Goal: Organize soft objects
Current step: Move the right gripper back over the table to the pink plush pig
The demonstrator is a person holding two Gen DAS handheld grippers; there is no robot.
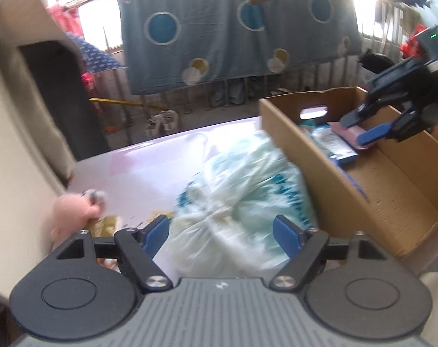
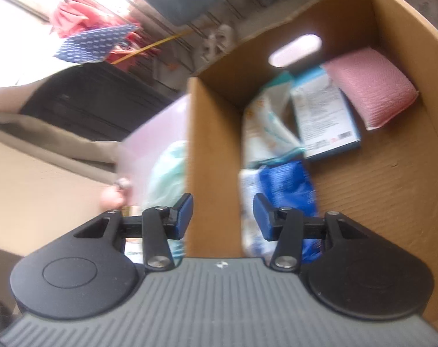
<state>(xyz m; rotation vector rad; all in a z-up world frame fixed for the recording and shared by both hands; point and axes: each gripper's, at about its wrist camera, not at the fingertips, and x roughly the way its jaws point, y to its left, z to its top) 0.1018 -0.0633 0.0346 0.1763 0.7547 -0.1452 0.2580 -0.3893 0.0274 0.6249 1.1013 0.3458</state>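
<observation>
A cardboard box [image 1: 288, 133] stands at the right of a pink table [image 1: 149, 162]. In the right wrist view the box [image 2: 213, 150] holds a pink sponge [image 2: 375, 86], a light blue packet [image 2: 323, 112], a white wipes pack [image 2: 265, 133] and a blue pack [image 2: 288, 185]. A tied white and teal plastic bag [image 1: 236, 196] lies beside the box. My left gripper [image 1: 223, 232] is open and empty just above the bag. My right gripper [image 2: 223, 217] is open and empty over the box's near wall; it also shows in the left wrist view [image 1: 363, 128]. A pink plush toy [image 1: 71, 214] lies at the table's left.
A beige wall [image 1: 13, 156] runs close along the table's left. A blue blanket with circles [image 1: 236, 29] hangs behind. White shoes [image 1: 161, 121] and a yellow pole [image 1: 123, 103] are on the floor beyond the table.
</observation>
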